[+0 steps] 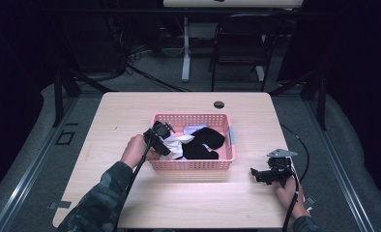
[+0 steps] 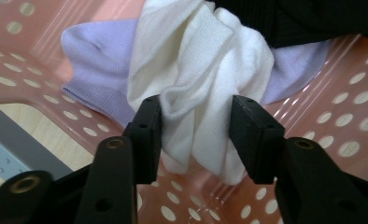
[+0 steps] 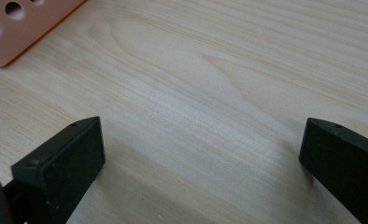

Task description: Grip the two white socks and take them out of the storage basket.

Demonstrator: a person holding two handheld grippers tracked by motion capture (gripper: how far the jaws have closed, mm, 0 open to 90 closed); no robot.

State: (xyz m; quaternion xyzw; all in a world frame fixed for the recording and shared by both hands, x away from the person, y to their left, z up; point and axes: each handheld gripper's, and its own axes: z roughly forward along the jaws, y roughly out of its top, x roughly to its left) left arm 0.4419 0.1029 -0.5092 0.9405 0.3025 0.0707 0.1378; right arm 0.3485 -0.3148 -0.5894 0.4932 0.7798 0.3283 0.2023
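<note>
Left hand-held gripper (image 2: 195, 140): reaching into the left end of the pink perforated plastic basket (image 1: 193, 165), jaws straddling a fold of the white ribbed knit cloth (image 2: 205, 84), pads touching or nearly touching it; clenching not finished, so not yet grasping.

Right hand-held gripper (image 3: 201, 163): released, jaws spread wide, resting low over bare wood near the front right corner of the light wooden desk (image 1: 130, 111), well apart from the basket.

Where the cloth is lying: inside the basket toward its left end, the white piece draped over a lilac knit cloth (image 2: 95, 70), with a black knit cloth (image 2: 303, 21) just beyond it.

Risk, thin bite: catching just the outer fold, likely slipping free on lifting.

Risk, double pick: pinching the lilac layer underneath along with the white one, dragging both up together.

Risk, snagging: lower jaw sitting close to the holed basket floor, possibly hooking a hole or scraping plastic.

Risk, basket shifting: being light and unheld, probably sliding or tipping toward the front edge when pulled upward.

Count, baskets: one.

Count, cloth pieces: three colours showing, white, lilac and black; telling whether each is single or paired not possible.

Count, hand-held grippers: two.
</note>
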